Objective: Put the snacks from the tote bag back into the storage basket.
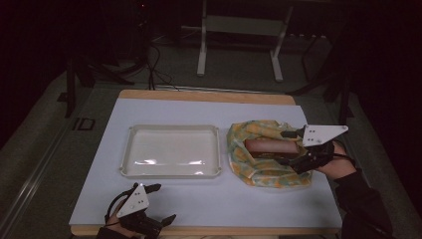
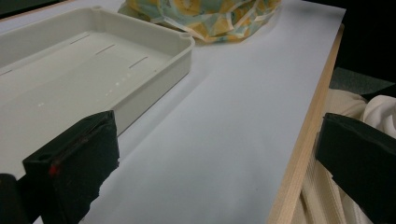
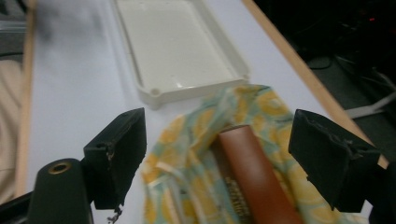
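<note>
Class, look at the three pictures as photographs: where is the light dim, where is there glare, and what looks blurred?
High view: dark room, lit white table, faint glare on the tray floor. Left gripper view: bright and fairly sharp on the tray; the near black fingers soft. Right gripper view: brown sausage-like roll and yellow patterned cloth smeared by blur, far table corner shadowed.

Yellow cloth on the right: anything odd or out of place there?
Nothing spilled or damaged. The yellow patterned cloth lies crumpled rather than flat, bunched around a brown cylindrical object resting in its folds. The right gripper is open, jaws either side of that object without pressing it. The white tray sits square beside it.
</note>
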A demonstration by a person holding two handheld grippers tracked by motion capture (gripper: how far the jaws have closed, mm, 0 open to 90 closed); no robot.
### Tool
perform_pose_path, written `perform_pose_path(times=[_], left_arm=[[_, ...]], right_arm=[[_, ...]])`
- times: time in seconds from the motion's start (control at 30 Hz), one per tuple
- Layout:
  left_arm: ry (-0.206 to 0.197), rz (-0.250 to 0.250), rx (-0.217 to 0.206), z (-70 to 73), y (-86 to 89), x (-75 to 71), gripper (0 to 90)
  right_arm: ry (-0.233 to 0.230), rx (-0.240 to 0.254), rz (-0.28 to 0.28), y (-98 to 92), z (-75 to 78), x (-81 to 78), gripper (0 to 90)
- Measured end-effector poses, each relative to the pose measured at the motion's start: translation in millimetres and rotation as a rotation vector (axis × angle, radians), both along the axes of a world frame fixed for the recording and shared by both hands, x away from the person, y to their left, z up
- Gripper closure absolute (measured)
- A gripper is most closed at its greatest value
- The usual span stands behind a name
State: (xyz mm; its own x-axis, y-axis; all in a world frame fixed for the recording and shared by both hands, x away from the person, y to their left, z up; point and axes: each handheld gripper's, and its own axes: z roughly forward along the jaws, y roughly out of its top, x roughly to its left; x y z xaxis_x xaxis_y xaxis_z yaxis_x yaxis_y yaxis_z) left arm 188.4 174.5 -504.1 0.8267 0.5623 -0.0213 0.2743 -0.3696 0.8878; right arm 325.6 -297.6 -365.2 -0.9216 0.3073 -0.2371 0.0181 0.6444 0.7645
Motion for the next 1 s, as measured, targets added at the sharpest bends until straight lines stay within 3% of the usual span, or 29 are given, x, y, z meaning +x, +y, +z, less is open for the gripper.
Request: perform_pose_path(times=[0.27,0.33,0.37,0.63,1.0], left_arm=[[0.002,0.000,0.002,-0.2,0.0,0.3,0.0],[0.003,-0.003,0.003,-0.3,-0.1,0.2,0.0],[0.004,-0.004,0.003,-0.3,-0.3,0.2,0.0],[0.005,-0.005,0.004,-0.6,-0.4,0.4,0.0],[0.009,-0.007,0.004,-1.2,-0.7,0.8,0.0]], right_arm=[[0.017,-0.021,-0.020,-3.3,5.8,21.0,19.6],[0.002,-0.051,-0.013,-4.3,5.2,26.3,22.3],[-0.013,-0.068,-0.016,-4.4,4.1,28.3,22.3],[0.010,-0.124,-0.021,-11.3,-3.8,47.9,23.5],[0.072,-0.242,-0.041,-18.5,-25.2,69.2,24.5]])
